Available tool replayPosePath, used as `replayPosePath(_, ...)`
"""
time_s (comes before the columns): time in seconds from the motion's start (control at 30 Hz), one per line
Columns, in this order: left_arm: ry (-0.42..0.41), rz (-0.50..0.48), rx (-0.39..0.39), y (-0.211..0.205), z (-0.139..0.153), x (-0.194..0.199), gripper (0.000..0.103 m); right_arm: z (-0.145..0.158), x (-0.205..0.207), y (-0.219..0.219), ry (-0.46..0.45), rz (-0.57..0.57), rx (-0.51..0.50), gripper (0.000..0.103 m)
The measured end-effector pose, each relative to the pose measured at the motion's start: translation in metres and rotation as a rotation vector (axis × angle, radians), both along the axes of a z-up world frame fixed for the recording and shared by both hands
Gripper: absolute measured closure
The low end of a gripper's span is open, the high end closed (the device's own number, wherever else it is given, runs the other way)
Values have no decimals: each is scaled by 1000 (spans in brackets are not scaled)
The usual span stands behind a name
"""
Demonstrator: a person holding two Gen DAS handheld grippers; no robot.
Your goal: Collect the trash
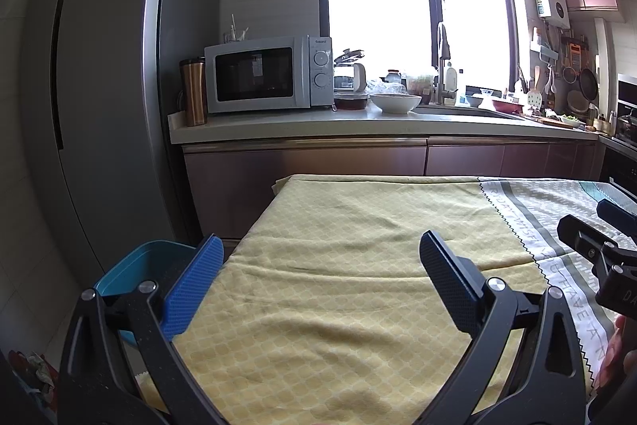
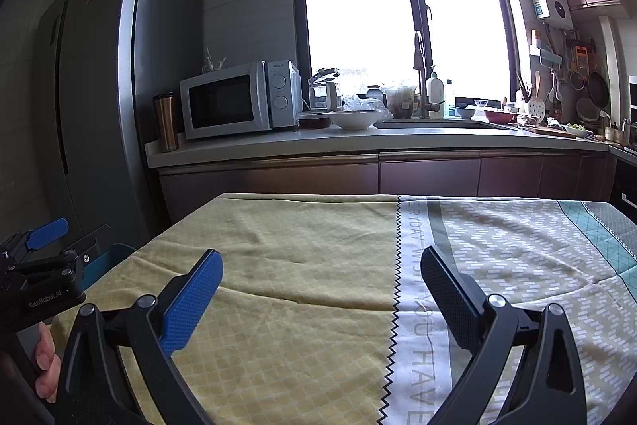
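Note:
My left gripper (image 1: 321, 237) hangs open over the near left part of a table under a yellow patterned cloth (image 1: 338, 305), nothing between its blue pads. A teal bin (image 1: 147, 265) stands just off the table's left edge, beside the left finger; its inside looks bare where visible. My right gripper (image 2: 322, 255) is also open and holds nothing, low above the cloth (image 2: 298, 245) near the zigzag seam. Each gripper shows at the edge of the other's view: right gripper (image 1: 581, 216), left gripper (image 2: 75, 232). No loose scrap shows on the cloth.
A tall grey fridge (image 1: 99, 86) rises at the left. Behind the table runs a counter (image 1: 358, 126) with a microwave (image 1: 262, 74), a bowl (image 1: 395, 103) and a sink. Some crumpled stuff (image 1: 36, 369) lies low at the left. A hand (image 2: 43, 365) grips the left handle.

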State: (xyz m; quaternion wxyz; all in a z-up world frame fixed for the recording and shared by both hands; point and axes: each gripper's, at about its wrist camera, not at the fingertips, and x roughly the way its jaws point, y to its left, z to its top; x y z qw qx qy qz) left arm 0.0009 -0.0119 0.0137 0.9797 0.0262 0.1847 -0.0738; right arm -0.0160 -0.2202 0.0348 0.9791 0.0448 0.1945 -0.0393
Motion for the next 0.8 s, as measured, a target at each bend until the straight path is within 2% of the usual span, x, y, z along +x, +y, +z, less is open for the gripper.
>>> replayPosePath(0.8,1,-1,0,-5,0,0,6,1,4,-4,-3,5,3,7)
